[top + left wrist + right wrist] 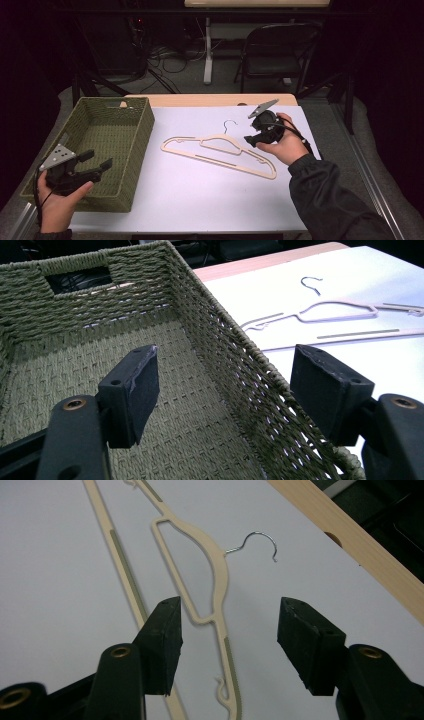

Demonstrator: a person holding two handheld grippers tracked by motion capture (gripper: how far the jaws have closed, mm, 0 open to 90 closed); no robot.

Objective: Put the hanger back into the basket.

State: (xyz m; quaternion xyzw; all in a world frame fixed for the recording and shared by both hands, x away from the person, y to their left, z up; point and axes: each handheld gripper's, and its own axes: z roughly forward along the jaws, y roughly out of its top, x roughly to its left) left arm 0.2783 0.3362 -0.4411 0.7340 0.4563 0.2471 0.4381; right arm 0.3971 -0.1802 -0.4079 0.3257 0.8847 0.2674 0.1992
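A cream plastic clothes hanger (pixel 220 152) with a metal hook lies flat on the white table surface (pixel 200 195). My right gripper (pixel 250 140) hovers open just above the hanger's right arm; the hanger (pixel 217 580) passes between its jaws. My left gripper (pixel 100 162) is open over the near right wall of a green woven basket (pixel 135 150). Its jaws straddle the basket wall (pixel 235 370), one inside and one outside, with nothing held. The hanger (pixel 340 310) also lies beyond that wall.
The basket (pixel 75 310) is empty, with a handle cut-out in its far wall. A wooden table edge (pixel 210 99) runs along the back. A folding chair (pixel 277 52) and cables stand on the floor behind the table.
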